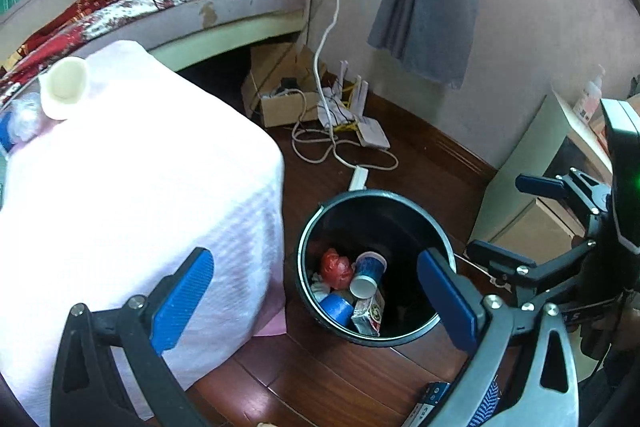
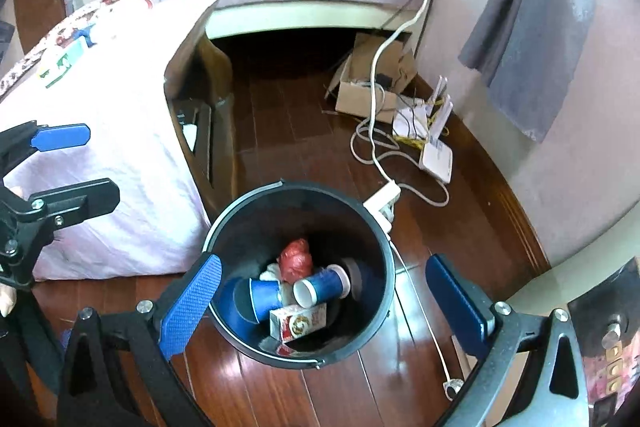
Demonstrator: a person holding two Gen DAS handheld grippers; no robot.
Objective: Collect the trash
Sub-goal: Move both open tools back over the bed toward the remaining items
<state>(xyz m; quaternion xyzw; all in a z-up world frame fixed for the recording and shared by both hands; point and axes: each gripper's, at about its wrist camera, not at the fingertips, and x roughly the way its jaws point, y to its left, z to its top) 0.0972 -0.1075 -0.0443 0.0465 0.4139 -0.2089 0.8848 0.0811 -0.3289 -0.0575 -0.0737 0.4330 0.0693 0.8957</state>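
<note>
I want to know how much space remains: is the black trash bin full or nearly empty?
Neither: the black trash bin is partly filled. Two blue paper cups, a red crumpled bag and a small carton cover its bottom; its walls above are bare.

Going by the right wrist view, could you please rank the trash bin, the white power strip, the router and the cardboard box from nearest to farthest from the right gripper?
From the right gripper:
1. Trash bin, directly beneath it.
2. White power strip, just past the bin's far rim.
3. Router, farther right, near the wall.
4. Cardboard box, beside the bed.

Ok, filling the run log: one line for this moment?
left gripper: open, empty | right gripper: open, empty | black bin: two blue cups, red wad, carton | table: white cup
</note>
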